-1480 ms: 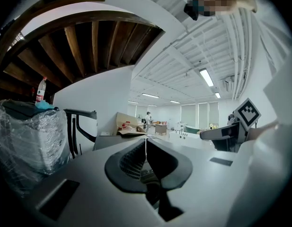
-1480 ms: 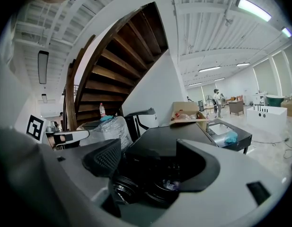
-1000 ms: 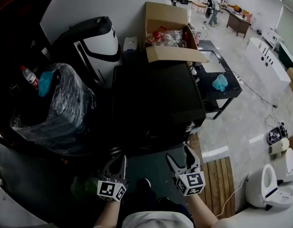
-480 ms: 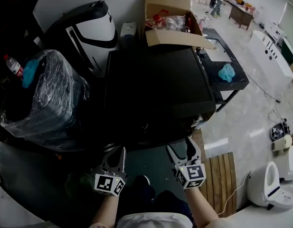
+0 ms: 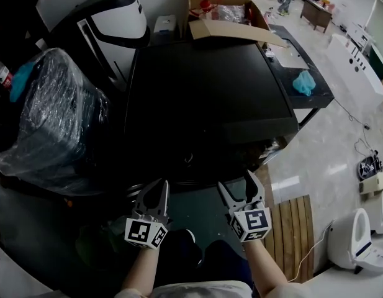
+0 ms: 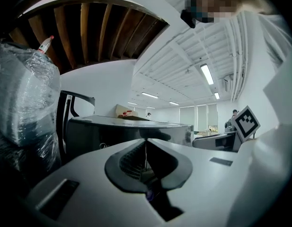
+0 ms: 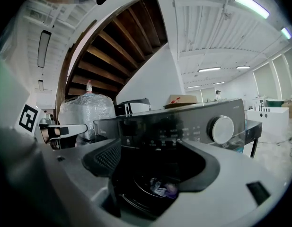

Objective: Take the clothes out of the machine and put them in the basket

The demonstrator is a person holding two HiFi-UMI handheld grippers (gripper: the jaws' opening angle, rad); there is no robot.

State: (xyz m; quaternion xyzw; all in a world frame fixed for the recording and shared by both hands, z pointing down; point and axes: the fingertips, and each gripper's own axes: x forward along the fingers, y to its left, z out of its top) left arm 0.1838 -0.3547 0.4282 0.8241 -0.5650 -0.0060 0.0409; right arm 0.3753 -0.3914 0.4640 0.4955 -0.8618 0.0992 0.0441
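Filling the middle of the head view, the black washing machine [image 5: 210, 98] stood with an open cardboard box [image 5: 225, 17] at its far edge and a plastic-wrapped bundle [image 5: 48, 117] just beside it on the left. To the right, a low black bench [image 5: 315, 101] carried a crumpled blue cloth [image 5: 305, 83], and around it lay a pale, glossy floor [image 5: 331, 148]. Wooden slats [image 5: 290, 234] covered the ground near the machine's front corner. Both tools were held low before the machine's front, the left tongs [image 5: 160, 187] pinched together and the right tongs [image 5: 236, 182] spread.

The left gripper view agreed: the ribbed pads [image 6: 131, 159] met along a thin line with nothing between them. Above ran the brown underside of a wooden staircase [image 6: 89, 32] and a white ceiling with strip lights [image 6: 207, 74].

The right gripper view showed those tongs parted wide and empty, framing the machine's control panel [image 7: 169, 126] and its round dial [image 7: 223, 129]. Below the panel, inside the dark round drum opening, the clothes [image 7: 162, 189] appeared as a small pale, bluish heap, untouched by the tongs.
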